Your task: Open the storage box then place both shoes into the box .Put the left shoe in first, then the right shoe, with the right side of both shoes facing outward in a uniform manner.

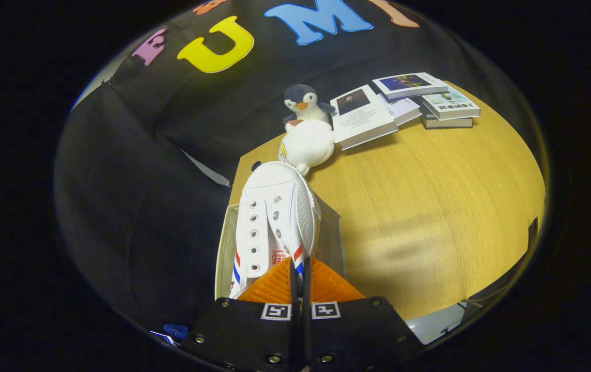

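My gripper (299, 276) is shut on a white canvas shoe (274, 217), both fingers pressing on its collar edge near the red and blue side stripes. The shoe points away from me, toe toward a plush penguin, with its lace holes showing. Beneath and around the shoe is the storage box (223, 248), a pale open box at the left end of the wooden table; its left wall and a grey panel (330, 232) on its right show. The shoe hangs over or partly inside the box; I cannot tell whether it touches the bottom. The box's inside is mostly hidden by the shoe.
A plush penguin (306, 129) sits just beyond the shoe's toe. Several books (409, 103) lie in a loose pile at the table's far side. The wooden table (430, 206) stretches to the right of the box. Black cloth wall stands to the left and behind.
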A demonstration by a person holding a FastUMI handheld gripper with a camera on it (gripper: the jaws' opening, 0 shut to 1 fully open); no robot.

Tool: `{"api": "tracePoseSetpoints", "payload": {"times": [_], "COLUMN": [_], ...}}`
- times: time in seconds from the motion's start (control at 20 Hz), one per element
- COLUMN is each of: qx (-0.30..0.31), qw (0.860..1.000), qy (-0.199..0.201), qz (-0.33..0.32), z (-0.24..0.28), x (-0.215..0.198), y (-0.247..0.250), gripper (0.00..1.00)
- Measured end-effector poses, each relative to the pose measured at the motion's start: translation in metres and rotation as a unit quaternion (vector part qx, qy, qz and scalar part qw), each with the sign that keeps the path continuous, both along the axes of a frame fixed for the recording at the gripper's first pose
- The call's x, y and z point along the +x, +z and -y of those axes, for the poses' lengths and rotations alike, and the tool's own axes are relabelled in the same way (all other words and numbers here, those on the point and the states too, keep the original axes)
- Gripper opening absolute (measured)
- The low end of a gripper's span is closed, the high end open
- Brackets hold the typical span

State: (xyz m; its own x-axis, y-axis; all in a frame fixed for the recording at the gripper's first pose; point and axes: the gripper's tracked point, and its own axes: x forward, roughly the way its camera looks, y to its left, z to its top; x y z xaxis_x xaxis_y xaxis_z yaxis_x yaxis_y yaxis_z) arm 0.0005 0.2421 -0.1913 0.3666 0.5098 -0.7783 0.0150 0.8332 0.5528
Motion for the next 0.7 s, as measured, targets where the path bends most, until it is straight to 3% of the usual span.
{"api": "tracePoseSetpoints", "payload": {"times": [0.25,0.7], "qx": [-0.016,-0.066], "qw": [1.0,0.998], "qy": [0.016,-0.008], "qz": [-0.011,0.001], "z": [-0.028,-0.036], "x": [-0.012,-0.007], "y": [-0.015,-0.041], "gripper": [0.0,0.01]}}
